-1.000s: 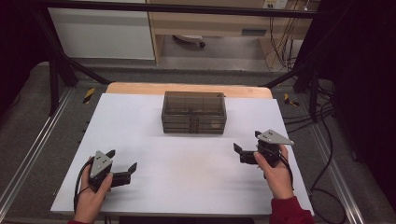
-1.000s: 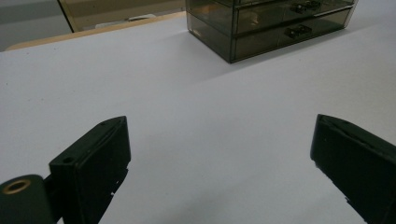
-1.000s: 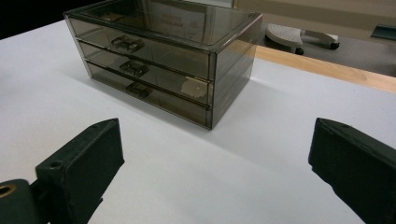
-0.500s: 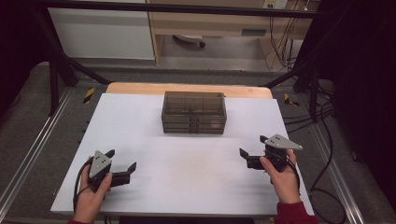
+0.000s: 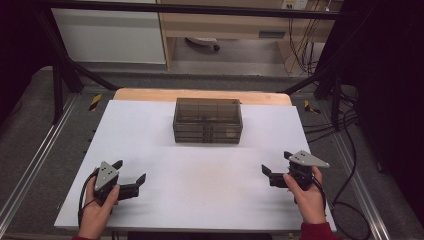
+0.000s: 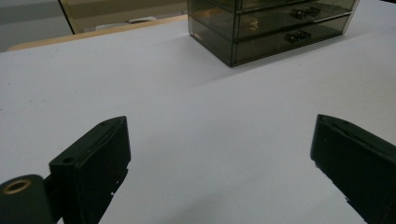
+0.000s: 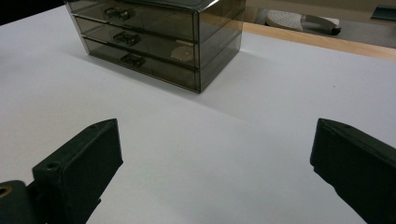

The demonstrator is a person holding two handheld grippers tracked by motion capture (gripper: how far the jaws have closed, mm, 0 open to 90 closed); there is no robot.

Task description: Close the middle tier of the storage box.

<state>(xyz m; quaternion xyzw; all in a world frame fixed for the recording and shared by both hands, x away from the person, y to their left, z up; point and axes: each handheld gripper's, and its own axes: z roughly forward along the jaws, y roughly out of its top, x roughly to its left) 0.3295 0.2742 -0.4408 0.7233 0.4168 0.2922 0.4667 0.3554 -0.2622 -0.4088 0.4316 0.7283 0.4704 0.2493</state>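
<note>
A smoky translucent chest of three drawers (image 5: 208, 121) stands at the back middle of the white table (image 5: 200, 170), all drawers closed. The chest (image 6: 271, 25) lies far ahead in the left gripper view, and the chest (image 7: 159, 37) shows a pale object inside a lower drawer in the right gripper view. My left gripper (image 5: 131, 173) rests near the front left, open and empty, held by a hand. My right gripper (image 5: 276, 164) sits near the front right, also open with nothing between its jaws.
A wooden strip (image 5: 200, 95) edges the table's far side. Black frame bars (image 5: 60, 75) and cables (image 5: 345, 130) run along both sides. A white cabinet (image 5: 110, 30) stands beyond the table. Bare white surface lies between the grippers and the chest.
My right gripper has drawn back toward the front right edge of the table. The left gripper has barely moved.
</note>
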